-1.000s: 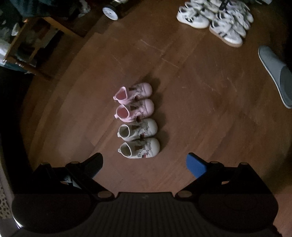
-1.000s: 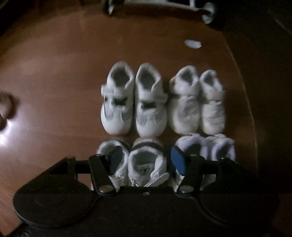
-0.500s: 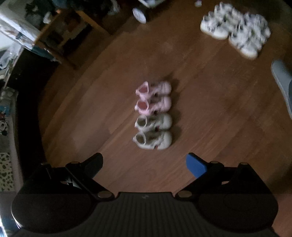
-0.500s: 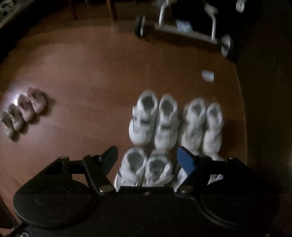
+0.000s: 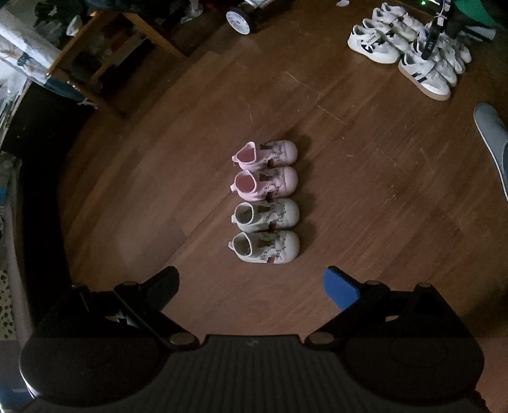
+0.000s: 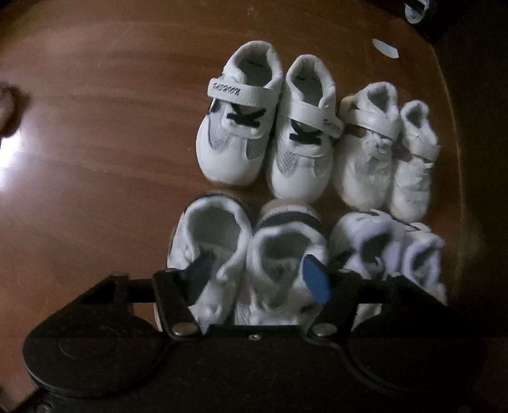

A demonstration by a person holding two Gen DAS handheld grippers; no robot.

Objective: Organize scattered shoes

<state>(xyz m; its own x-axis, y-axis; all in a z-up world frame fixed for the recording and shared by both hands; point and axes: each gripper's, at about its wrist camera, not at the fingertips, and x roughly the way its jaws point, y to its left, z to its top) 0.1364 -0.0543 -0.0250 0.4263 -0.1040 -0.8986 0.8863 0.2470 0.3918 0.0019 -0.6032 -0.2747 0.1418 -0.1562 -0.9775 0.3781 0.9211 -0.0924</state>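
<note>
Several white toddler sneakers stand in two rows on the wood floor in the right wrist view. My right gripper [image 6: 257, 276] hangs low over the front row with its jaws closing. The dark left finger [image 6: 200, 273] sits in the mouth of the front-left sneaker [image 6: 209, 228]. The blue right pad [image 6: 314, 282] is at the far side of the dark-collared sneaker [image 6: 285, 241], which lies between the jaws. I cannot see a firm pinch. In the left wrist view my left gripper [image 5: 252, 286] hangs open and empty above two pink shoes [image 5: 265, 170] and two beige shoes [image 5: 266, 232] in one neat column.
The white sneaker group [image 5: 374, 47] lies at the far right of the left wrist view. A grey slipper [image 5: 492, 139] is at the right edge. A wooden shelf frame [image 5: 133, 38] and a wheeled cart's wheel [image 5: 239, 20] stand at the back. A white scrap [image 6: 384, 47] lies beyond the sneakers.
My right gripper rose, then dropped back close over the front sneakers, and its jaws narrowed. The left gripper's view swung a little over the pink and beige shoes; it stayed open.
</note>
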